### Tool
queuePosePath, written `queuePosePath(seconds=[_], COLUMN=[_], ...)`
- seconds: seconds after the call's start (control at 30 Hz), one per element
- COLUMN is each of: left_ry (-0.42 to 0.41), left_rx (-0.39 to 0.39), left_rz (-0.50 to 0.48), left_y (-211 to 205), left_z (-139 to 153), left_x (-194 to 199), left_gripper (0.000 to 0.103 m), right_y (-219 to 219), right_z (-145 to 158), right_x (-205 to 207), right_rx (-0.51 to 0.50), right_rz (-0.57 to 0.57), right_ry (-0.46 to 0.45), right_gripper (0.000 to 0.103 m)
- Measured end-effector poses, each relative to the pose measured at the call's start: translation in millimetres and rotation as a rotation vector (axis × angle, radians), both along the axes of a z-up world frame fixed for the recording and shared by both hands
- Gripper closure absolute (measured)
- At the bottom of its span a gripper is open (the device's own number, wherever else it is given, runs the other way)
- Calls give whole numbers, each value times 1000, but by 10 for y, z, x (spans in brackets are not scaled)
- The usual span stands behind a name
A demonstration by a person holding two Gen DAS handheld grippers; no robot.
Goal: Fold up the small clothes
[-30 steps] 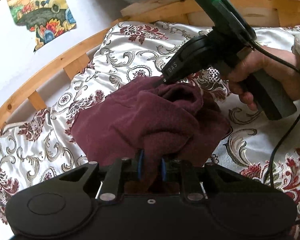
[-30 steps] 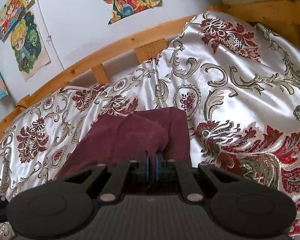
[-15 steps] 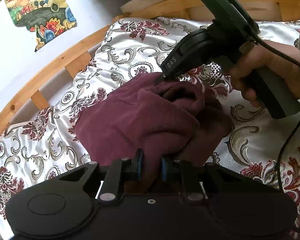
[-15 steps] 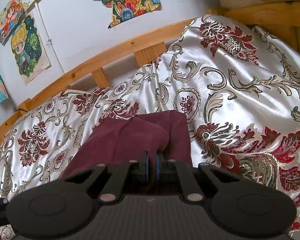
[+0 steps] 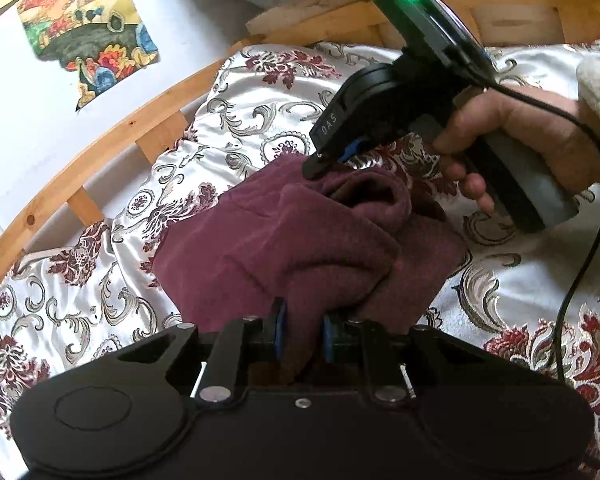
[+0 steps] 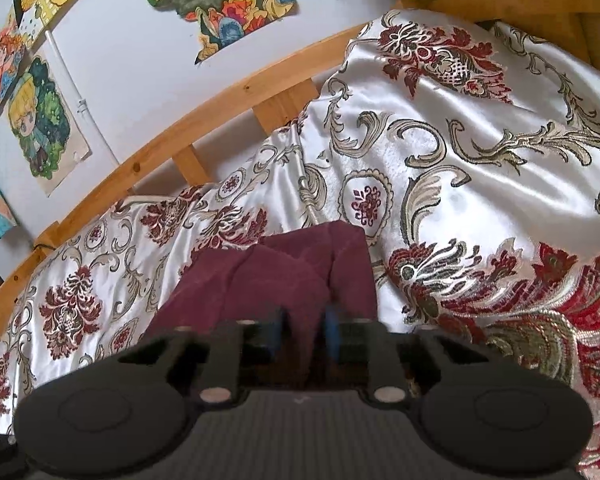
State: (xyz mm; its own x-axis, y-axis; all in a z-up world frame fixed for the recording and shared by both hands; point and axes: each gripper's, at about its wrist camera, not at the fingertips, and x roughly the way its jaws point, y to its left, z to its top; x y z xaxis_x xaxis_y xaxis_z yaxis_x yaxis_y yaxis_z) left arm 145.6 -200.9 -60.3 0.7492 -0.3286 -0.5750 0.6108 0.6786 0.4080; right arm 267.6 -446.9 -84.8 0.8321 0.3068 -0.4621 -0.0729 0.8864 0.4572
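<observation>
A small maroon garment (image 5: 300, 240) lies bunched and partly folded over on the floral satin bedspread (image 5: 80, 300). My left gripper (image 5: 303, 334) is shut on its near edge, with cloth between the blue pads. My right gripper (image 5: 320, 162) shows in the left wrist view at the garment's far edge, its tip just above the cloth. In the right wrist view the right gripper (image 6: 305, 330) has its jaws parted a little, with a fold of the garment (image 6: 280, 280) lying between them.
A wooden bed rail (image 6: 180, 136) runs along the far side against a white wall with drawings (image 6: 40, 128). A black cable (image 5: 580, 272) hangs from the right gripper. Wooden boards (image 5: 500, 20) and other cloth lie beyond the bedspread.
The right gripper's jaws have parted from shut to slightly open. The far flap has dropped onto the garment. The left gripper keeps its hold and has hardly moved.
</observation>
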Motion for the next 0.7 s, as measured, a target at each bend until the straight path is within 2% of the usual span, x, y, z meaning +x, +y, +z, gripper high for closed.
queuePosePath(seconds=[0.07, 0.3, 0.43, 0.57, 0.7], left_ry=[0, 40, 75, 87, 79], left_rx=[-18, -82, -110, -119, -111], left_rz=[3, -3, 7, 2, -10], left_y=[25, 73, 64, 49, 53], left_z=[4, 117, 130, 126, 84], left_x=[-11, 70, 123, 97, 48], left_gripper=[83, 83, 83, 83, 83], right_y=[27, 128, 115, 19, -35], right_z=[18, 240, 196, 89, 87], right_x=[-12, -102, -37, -12, -61], right_rx=[-10, -127, -156, -116, -121], right_rz=[4, -21, -25, -42, -42], right_ry=[-16, -132, -122, -66, -59], right_gripper=[93, 94, 94, 94, 94])
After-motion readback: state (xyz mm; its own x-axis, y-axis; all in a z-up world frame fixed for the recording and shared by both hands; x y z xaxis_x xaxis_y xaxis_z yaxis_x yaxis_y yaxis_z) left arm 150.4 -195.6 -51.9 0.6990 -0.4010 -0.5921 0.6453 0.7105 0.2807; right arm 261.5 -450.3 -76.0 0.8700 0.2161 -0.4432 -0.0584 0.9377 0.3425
